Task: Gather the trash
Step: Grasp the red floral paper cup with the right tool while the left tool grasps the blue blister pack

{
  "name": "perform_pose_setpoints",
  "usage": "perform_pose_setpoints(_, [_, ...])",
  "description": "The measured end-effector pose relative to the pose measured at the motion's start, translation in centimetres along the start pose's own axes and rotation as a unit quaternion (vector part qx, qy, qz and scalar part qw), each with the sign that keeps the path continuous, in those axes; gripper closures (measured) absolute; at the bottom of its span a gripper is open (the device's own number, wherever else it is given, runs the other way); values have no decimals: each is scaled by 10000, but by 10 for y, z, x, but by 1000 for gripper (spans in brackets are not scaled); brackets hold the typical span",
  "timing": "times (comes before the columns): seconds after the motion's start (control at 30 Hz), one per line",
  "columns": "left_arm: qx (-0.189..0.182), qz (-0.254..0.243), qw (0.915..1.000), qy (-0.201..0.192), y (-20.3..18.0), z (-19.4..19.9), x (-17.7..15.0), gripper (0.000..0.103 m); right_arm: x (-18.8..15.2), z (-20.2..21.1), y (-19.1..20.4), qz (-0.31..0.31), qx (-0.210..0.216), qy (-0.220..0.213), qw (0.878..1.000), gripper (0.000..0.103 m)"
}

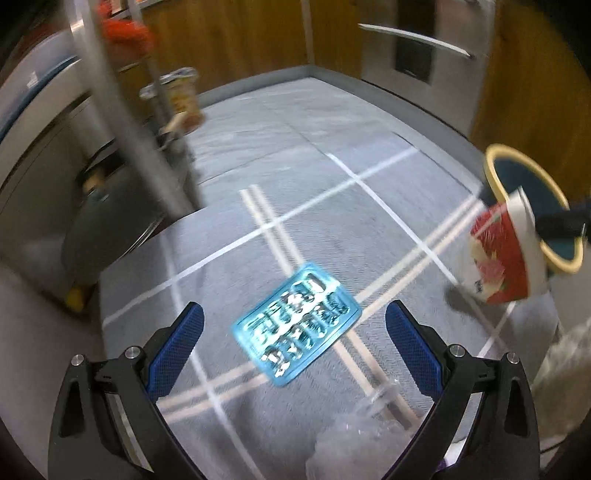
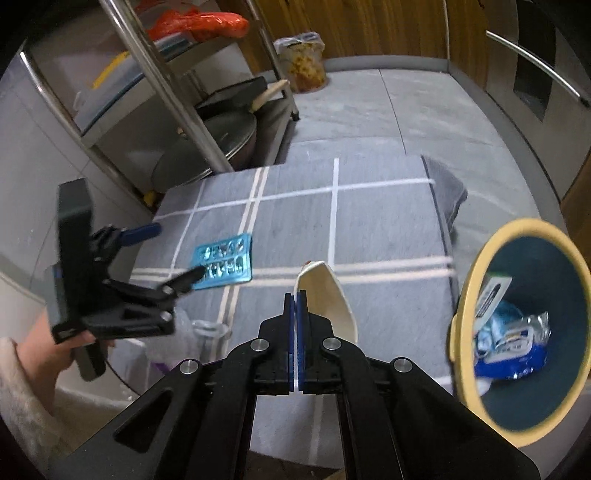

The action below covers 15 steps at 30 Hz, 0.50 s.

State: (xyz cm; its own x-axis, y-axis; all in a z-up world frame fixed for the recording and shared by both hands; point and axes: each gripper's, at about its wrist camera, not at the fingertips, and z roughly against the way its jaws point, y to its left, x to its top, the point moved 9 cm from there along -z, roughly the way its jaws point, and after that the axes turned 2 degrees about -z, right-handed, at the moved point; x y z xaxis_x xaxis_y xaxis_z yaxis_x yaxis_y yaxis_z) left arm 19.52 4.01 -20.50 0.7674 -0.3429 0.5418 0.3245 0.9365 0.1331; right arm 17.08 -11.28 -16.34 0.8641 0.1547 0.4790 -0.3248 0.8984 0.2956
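A blue blister pack (image 1: 297, 323) (image 2: 225, 264) lies flat on the grey checked cloth (image 1: 229, 206) (image 2: 384, 229). My left gripper (image 1: 295, 307) (image 2: 177, 253) hangs just above it, open, its blue pads on either side of the pack without touching it. My right gripper (image 2: 295, 295) is shut on the rim of a red-and-white paper cup (image 2: 328, 299) (image 1: 498, 254), which hangs tilted off the cloth. To the right of the cup stands a yellow-rimmed dark bin (image 2: 465, 295) (image 1: 517, 155) holding blue and white wrappers (image 2: 509, 339).
Crumpled clear plastic (image 1: 351, 439) (image 2: 207, 328) lies at the near edge of the cloth. A metal rack (image 2: 173, 92) with pans and an orange bag (image 2: 199, 22) stands at the left. A food jar (image 2: 304, 62) sits on the floor by the wooden wall.
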Motion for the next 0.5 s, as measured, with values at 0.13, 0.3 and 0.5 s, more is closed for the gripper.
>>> perform_pose_setpoints(0.13, [-231, -194, 9994, 177, -5, -23, -2, 6, 6, -1, -6, 7, -63, -31, 10000, 102])
perform_pose_setpoints(0.3, [-323, -372, 9977, 459, -7, -51, -12, 7, 10, -13, -11, -28, -89, 134, 9999, 102])
perform_pose_setpoints(0.5, [-515, -453, 9956, 633, -4, -66, -21, 11, 17, -20, -23, -257, -244, 208, 9992, 102])
